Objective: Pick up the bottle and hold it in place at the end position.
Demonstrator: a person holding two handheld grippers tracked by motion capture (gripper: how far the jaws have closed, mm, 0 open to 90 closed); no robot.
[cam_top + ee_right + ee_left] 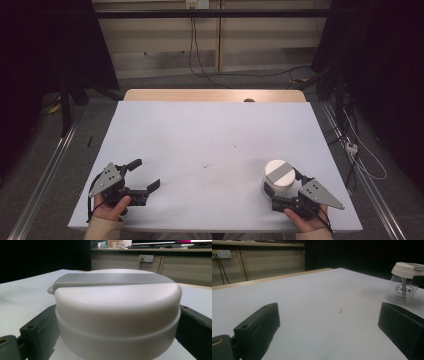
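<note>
At the near right of the pale blue-grey counter [200, 135], the right gripper [280, 192] is held low, with its black fingers [37, 332] set to either side of a small clear plastic jar with a broad white lid crossed by a grey bar [278, 176]. In the right gripper view the fingers are seen flanking the jar just under the lid's rim; whether the pads actually press on the wall cannot be told, so the grip is judged as spread around the jar rather than clamped.

The jar stands upright on the counter. It is judged to be light, since the clear body [402, 290] appears empty or nearly so, and stiff but thin-walled, so a hard squeeze could flex it. The smooth plastic is likely to be slippery. The lid overhangs the body, and a hold on the body just beneath that overhang would let the rim act as a stop against slipping downward. The grey bar looks like a flip tab and is better left alone when lifting.

At the near left, the left gripper [145, 180] is held over bare counter, its fingers [259, 325] wide apart with nothing between them, well apart from the jar.

Farther off, a wooden edge strip [215, 95] runs along the counter's far side.
</note>
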